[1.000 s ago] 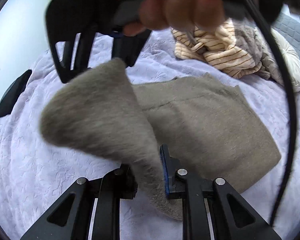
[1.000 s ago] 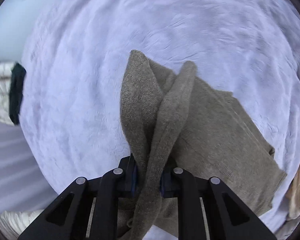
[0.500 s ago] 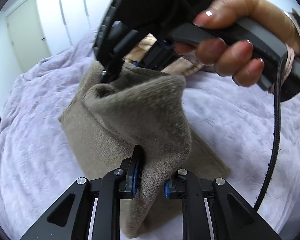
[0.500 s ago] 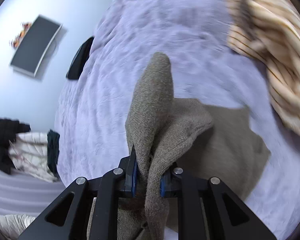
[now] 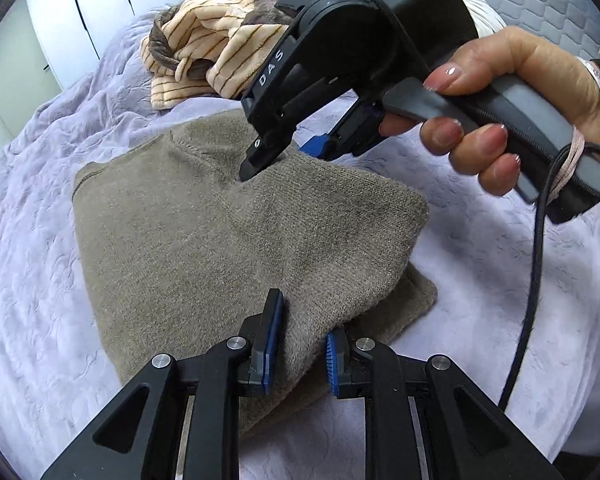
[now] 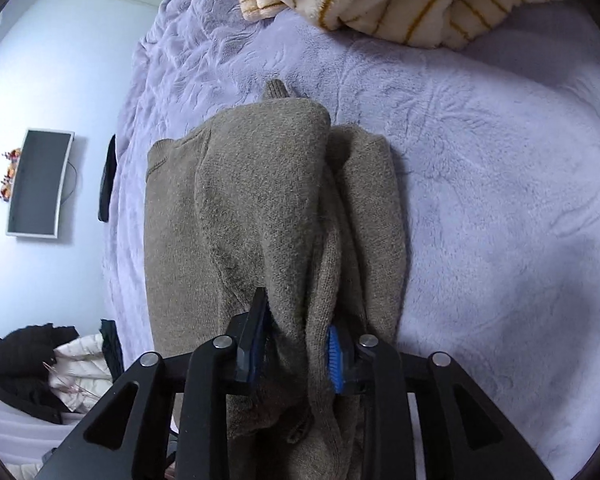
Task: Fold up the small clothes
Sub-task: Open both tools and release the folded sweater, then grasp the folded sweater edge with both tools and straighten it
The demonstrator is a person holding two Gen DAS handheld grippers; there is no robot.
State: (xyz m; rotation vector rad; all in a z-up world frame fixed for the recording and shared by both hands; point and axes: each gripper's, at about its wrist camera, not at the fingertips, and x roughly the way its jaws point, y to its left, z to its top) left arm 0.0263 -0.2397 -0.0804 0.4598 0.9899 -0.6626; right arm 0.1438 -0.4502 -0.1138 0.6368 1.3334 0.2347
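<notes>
A brown knitted sweater (image 5: 220, 240) lies on the lilac bed cover (image 5: 500, 280), with one part folded over onto the rest. My left gripper (image 5: 302, 346) is shut on the near edge of the folded layer. A hand (image 5: 520, 80) holds my right gripper (image 5: 286, 156), which is tipped down onto the sweater's far edge. In the right wrist view the sweater (image 6: 252, 200) is bunched between the pads of my right gripper (image 6: 298, 344). Its jaws are opening, and the right pad's blue face shows beside the cloth.
A cream garment with thin brown stripes (image 5: 212, 52) is heaped beyond the sweater, also at the top of the right wrist view (image 6: 420, 0). A black cable (image 5: 536, 280) hangs from the right gripper. A wall screen (image 6: 40, 184) and a clothes pile (image 6: 40, 368) are off the bed.
Both grippers carried the lifted sweater part across and down onto the rest of it. The cloth now lies flat instead of hanging, and the right gripper's pads stand wider apart.
</notes>
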